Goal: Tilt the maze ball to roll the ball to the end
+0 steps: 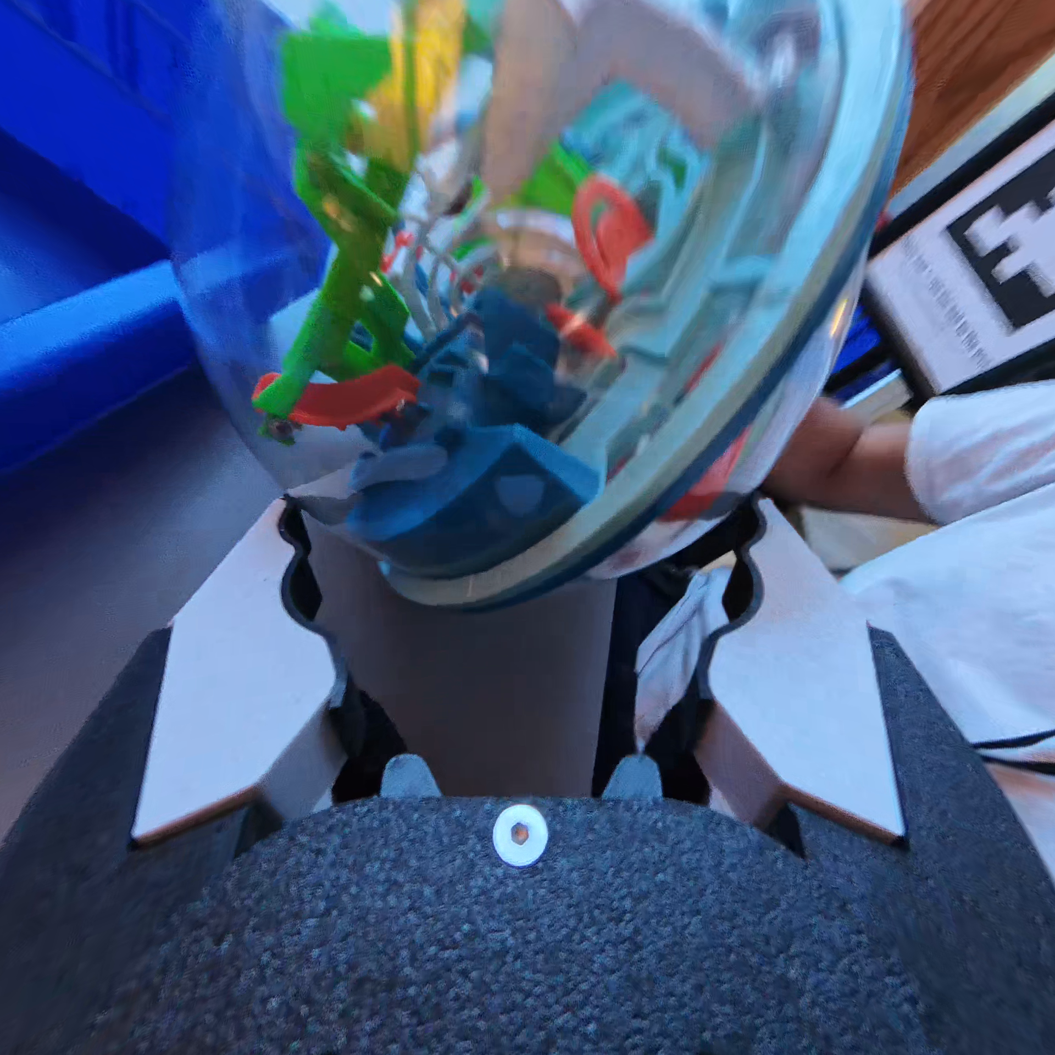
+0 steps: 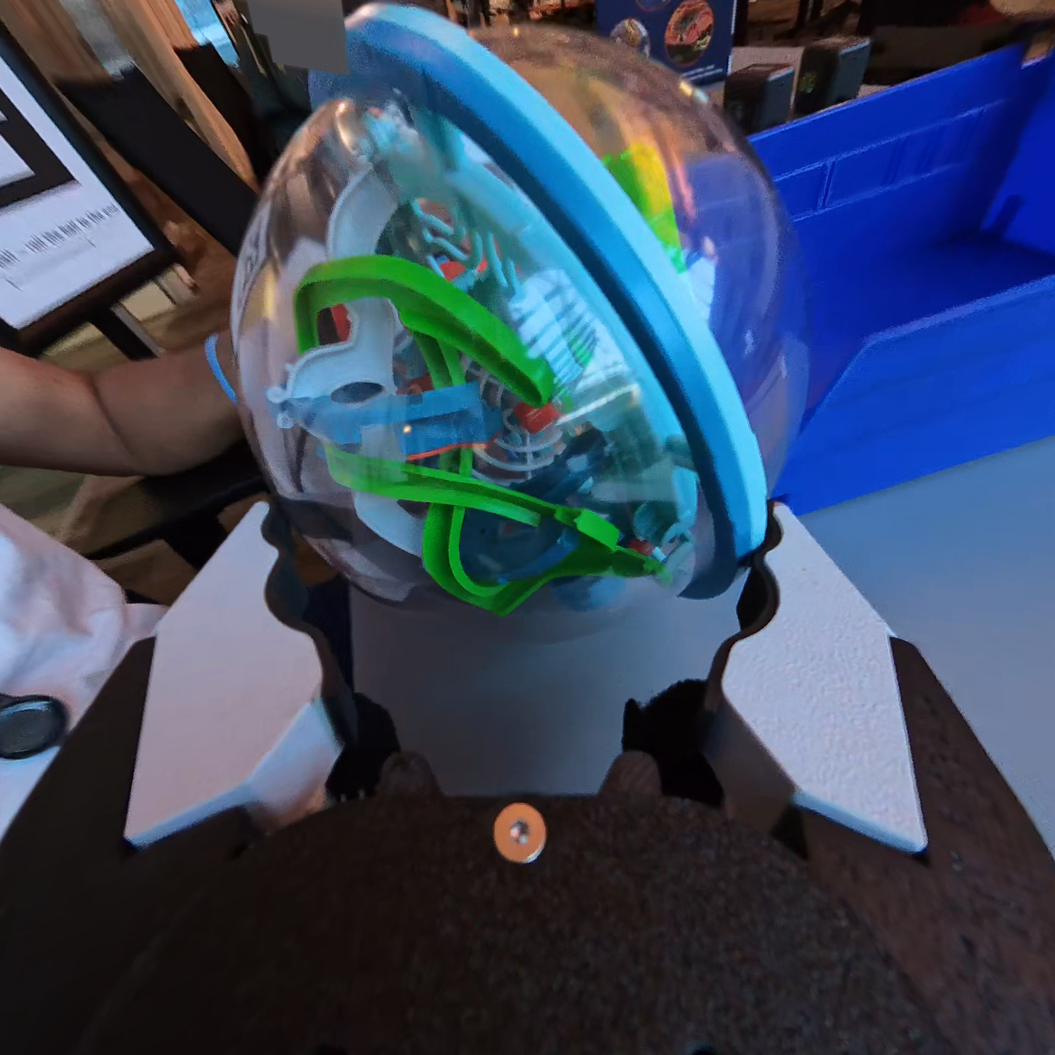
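While the maze ball [image 2: 502, 319] is clamped aloft between the wide-spread fingers of the left gripper [image 1: 522, 502] and right gripper [image 2: 519, 531], tilting is judged underway, and slow, coordinated rotation is called for next.

**Around the blue bin**

A large blue plastic bin [image 2: 925, 297] stands on the pale grey worktop [image 2: 936, 571]. Well away from the bin, a black-framed white card [image 1: 982, 274] (printed, with a black-and-white square marker) leans near wooden panelling [image 1: 970, 74].
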Available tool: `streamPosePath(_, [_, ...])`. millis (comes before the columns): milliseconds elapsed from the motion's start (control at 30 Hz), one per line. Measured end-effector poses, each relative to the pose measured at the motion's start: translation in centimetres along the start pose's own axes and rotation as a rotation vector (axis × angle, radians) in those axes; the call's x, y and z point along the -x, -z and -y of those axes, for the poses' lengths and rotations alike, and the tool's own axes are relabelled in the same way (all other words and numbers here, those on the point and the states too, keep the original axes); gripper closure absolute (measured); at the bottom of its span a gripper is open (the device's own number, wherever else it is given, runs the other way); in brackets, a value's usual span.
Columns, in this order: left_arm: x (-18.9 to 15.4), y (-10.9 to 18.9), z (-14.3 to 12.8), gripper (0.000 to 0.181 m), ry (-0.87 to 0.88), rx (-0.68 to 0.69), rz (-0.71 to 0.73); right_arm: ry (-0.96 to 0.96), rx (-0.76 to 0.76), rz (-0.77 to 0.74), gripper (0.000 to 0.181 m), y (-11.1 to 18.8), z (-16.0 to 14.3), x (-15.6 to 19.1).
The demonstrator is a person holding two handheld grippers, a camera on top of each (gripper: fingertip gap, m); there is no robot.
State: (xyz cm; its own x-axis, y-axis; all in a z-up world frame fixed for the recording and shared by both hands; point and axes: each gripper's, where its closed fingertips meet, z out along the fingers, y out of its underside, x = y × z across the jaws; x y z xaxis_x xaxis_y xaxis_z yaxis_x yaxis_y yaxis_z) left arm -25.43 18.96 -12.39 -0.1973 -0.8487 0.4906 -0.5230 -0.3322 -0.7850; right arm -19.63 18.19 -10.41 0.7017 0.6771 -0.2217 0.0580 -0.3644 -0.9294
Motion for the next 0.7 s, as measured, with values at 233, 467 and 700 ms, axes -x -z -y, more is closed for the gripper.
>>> streamPosePath(233, [-2.4,-2.0,-3.0,0.044,-0.178,0.166,0.041,-0.105,-0.007,0.162,0.029,2.9,-0.3,0.4])
streamPosePath(467, [-1.3,-0.7,-3.8,0.042,-0.303,0.249,0.117,-0.128,-0.037,0.217,0.03,3.1,0.0,0.0])
streamPosePath(700, [-1.3,2.2,3.2,0.022,-0.612,0.172,0.2,-0.146,-0.02,0.289,0.031,2.5,0.7,-0.5])
